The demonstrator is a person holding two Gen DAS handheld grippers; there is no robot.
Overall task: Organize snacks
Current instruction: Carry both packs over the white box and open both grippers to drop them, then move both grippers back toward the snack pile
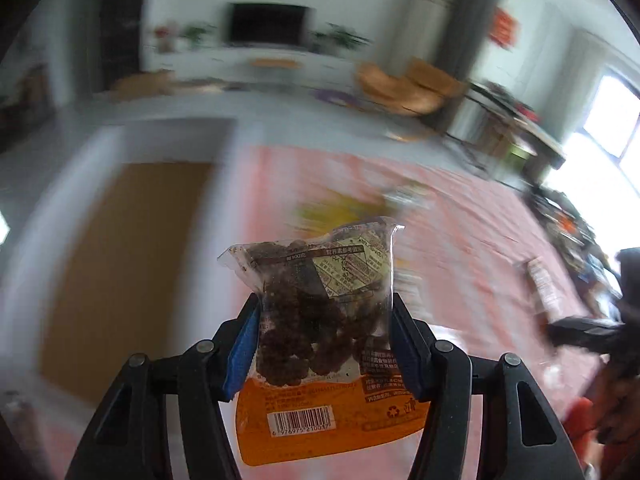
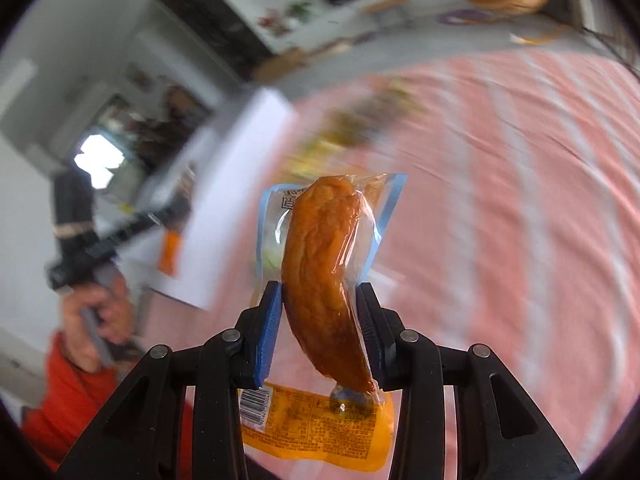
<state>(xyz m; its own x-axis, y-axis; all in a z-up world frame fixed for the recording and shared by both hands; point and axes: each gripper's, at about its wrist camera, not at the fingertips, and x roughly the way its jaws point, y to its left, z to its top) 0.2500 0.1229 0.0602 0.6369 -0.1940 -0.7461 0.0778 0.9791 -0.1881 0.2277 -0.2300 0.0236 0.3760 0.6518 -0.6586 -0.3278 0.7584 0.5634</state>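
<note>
I am holding two snacks clear of the pink striped cloth [image 2: 520, 200]. The left gripper [image 1: 324, 344] is clamping a clear packet of dark dried fruit [image 1: 320, 320] between its jaws. The right gripper [image 2: 320, 332] is clamping a vacuum-sealed orange meat piece [image 2: 324, 264], jaws narrow.

Risks, as I judge them: both wrappers are slick film, and both views are smearing with motion, so either pack could be slipping or swinging loose. The meat piece is gripped low and leaning, inviting it to pivot.

The left view is showing an open white box with a brown base [image 1: 128, 248], probably the destination. The right view alone is showing the hand [image 2: 100, 316] gripping the left tool, and an orange packet [image 2: 320, 428] under the jaws.
</note>
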